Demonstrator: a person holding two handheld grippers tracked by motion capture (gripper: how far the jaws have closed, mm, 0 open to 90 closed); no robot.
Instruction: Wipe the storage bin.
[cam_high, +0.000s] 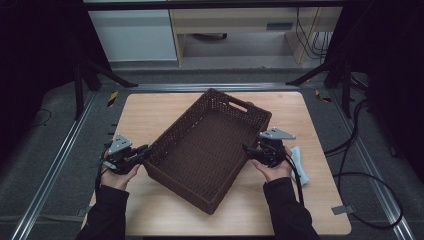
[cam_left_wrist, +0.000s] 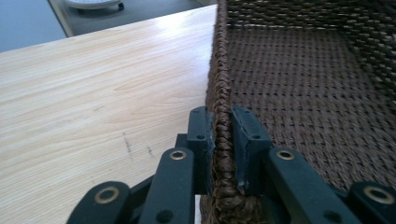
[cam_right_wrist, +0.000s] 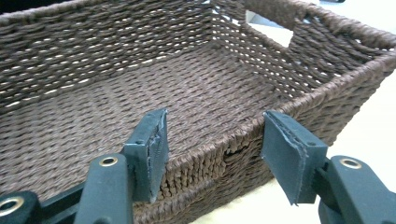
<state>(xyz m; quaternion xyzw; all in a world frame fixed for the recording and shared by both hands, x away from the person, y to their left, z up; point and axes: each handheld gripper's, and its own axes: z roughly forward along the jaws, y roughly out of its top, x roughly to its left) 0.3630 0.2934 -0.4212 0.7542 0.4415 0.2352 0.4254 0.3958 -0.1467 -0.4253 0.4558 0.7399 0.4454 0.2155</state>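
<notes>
High view: one dark brown woven rectangular basket (cam_high: 210, 150) lies askew at the middle of the pale wooden table (cam_high: 150, 112); your two grippers flank it, and a pale cloth (cam_high: 300, 162) lies near the right edge.

Left gripper view: your left gripper (cam_left_wrist: 223, 133) is clamped on the basket's rim (cam_left_wrist: 219, 84); that grip is done.

Right gripper view: your right gripper (cam_right_wrist: 212, 144) straddles the opposite rim (cam_right_wrist: 243, 135), jaws wide, pads clear. Closing it remains.

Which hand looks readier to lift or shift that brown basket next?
The left. Its tool is already clamped on the basket rim, one pad each side. The right tool straddles the opposite rim with its pads apart, so it probably has to close first.
</notes>
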